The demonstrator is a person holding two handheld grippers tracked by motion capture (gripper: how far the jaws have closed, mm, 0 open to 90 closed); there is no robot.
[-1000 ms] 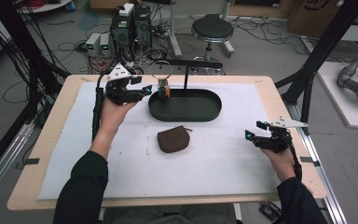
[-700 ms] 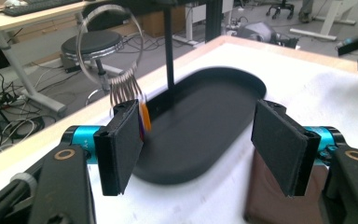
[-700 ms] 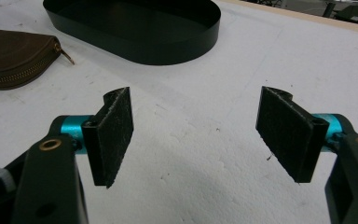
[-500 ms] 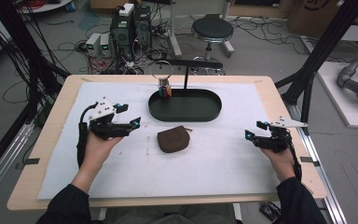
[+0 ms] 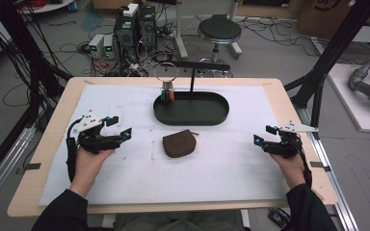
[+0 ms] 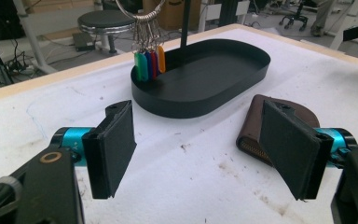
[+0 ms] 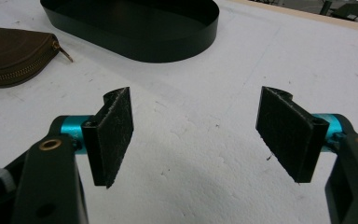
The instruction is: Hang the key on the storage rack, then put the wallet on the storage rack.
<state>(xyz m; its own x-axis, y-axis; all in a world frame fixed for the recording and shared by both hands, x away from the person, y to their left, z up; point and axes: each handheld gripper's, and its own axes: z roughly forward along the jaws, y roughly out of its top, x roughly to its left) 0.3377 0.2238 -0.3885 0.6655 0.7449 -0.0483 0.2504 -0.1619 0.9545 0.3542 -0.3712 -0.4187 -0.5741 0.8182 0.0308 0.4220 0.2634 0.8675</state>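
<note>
Each gripper, the left gripper (image 5: 118, 126) and the right gripper (image 5: 265, 135), is black with turquoise collars behind flat, rough black pads (image 6: 116, 144). Brass-coloured rivets mark the arms, a pale three-cornered plate tops each, and black cables trail back. The person wears dark sleeves (image 5: 60, 211).

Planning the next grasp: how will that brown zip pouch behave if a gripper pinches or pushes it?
The brown zip pouch looks soft and rounded, so it will probably squash under the pads. It lies flat on the white mat, so rolling or tipping seems unlikely; a push would likely slide it. Its zip pull may dangle.
</note>
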